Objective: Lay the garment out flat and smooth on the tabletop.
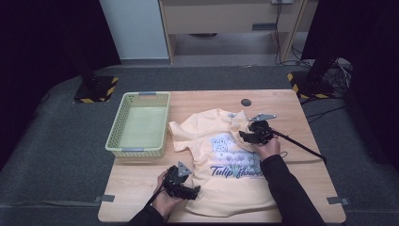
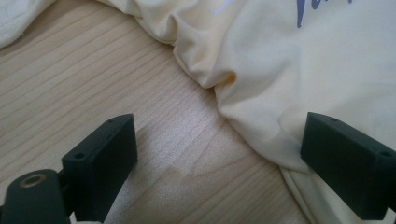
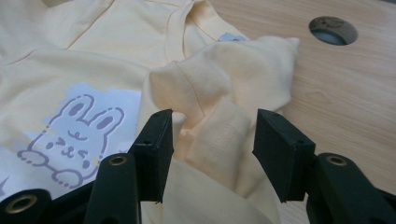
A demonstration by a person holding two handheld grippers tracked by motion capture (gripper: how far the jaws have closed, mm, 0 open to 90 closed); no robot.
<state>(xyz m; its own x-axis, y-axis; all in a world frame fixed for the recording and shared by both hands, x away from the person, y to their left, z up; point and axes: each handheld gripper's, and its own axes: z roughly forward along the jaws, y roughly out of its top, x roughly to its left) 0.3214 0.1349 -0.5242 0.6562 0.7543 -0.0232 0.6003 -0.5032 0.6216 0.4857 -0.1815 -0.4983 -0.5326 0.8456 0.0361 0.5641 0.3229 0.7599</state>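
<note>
A pale yellow T-shirt (image 1: pixel 226 181) with a bunny print and blue lettering lies face up on the wooden table (image 1: pixel 136 179). Its right sleeve (image 3: pixel 224 79) is folded in toward the chest. My right gripper (image 1: pixel 242 135) sits over that sleeve. In the right gripper view its jaws (image 3: pixel 212 126) stand apart around a bunched fold of sleeve, with a gap beside the right jaw. My left gripper (image 1: pixel 193 190) rests at the shirt's lower left hem. In the left gripper view it (image 2: pixel 219 140) is wide open, one jaw over bare wood and the other over the shirt's edge (image 2: pixel 303 60).
A pale green plastic basket (image 1: pixel 115 125) stands empty at the table's left. A round cable hole (image 1: pixel 246 102) lies beyond the collar, also seen in the right gripper view (image 3: pixel 332 31). A cable trails right from the right gripper. Grey carpet surrounds the table.
</note>
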